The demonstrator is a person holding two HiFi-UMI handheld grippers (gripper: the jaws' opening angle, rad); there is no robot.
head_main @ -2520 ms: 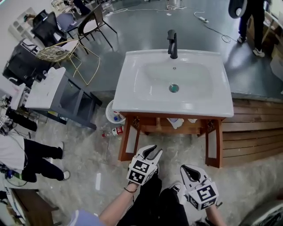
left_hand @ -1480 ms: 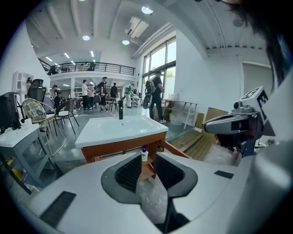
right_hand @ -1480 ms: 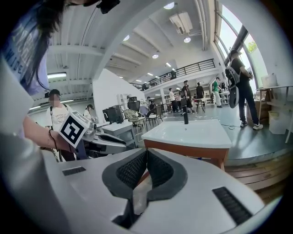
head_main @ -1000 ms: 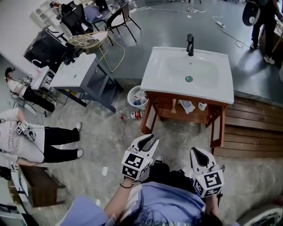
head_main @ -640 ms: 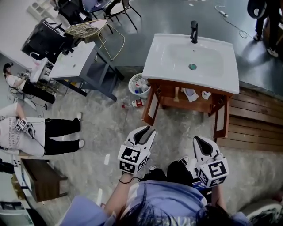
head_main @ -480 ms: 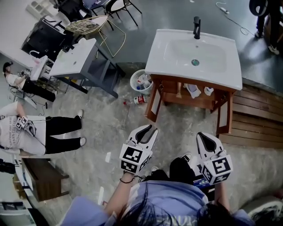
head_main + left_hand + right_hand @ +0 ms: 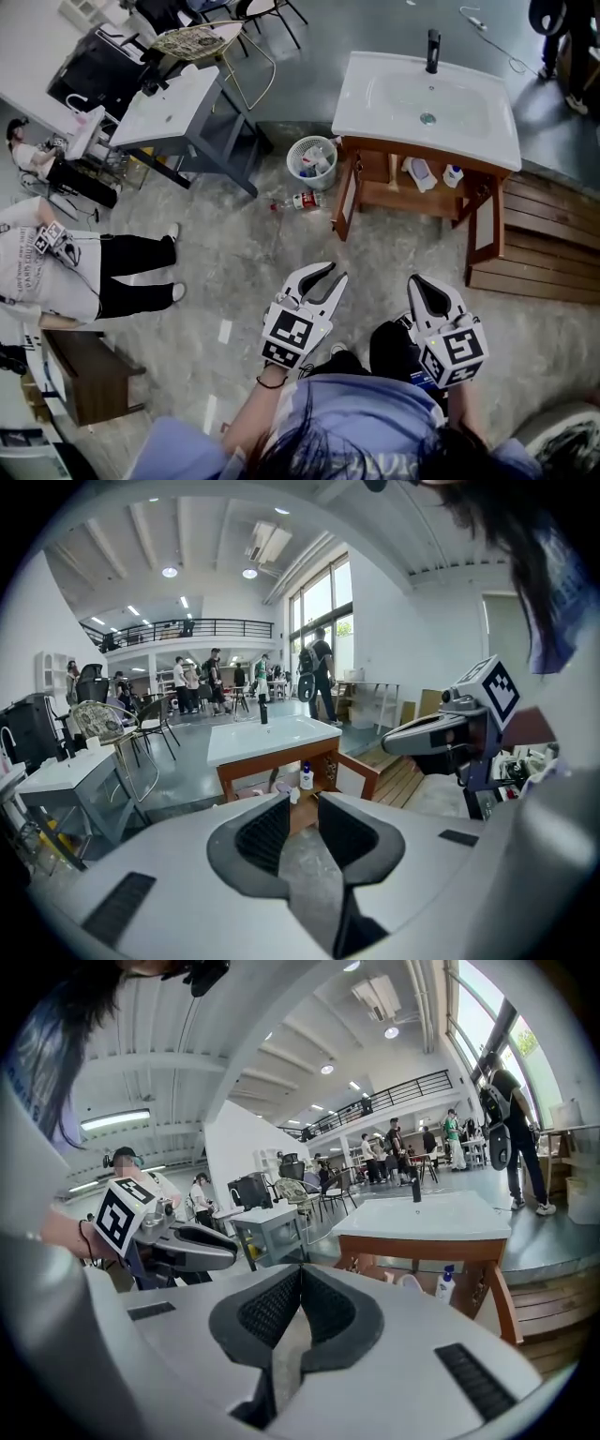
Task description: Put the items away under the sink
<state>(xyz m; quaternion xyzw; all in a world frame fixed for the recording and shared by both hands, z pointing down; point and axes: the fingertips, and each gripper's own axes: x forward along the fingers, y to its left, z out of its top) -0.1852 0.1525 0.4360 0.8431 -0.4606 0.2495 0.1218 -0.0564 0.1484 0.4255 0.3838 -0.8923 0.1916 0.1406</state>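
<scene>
We stand well back: left gripper [image 7: 330, 274] fingers parted, empty; right gripper [image 7: 422, 286] fingers pressed together, empty. A bottle [image 7: 302, 200] lies on the floor [image 7: 234, 253] near the sink vanity [image 7: 361, 105]. We should come in low, fingers wide.

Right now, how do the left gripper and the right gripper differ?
The left gripper has its jaws apart, with the floor showing through the gap; the right gripper's jaws meet at the tips. In the head view the left gripper slants rightward, the right gripper leftward. Both are empty.
</scene>
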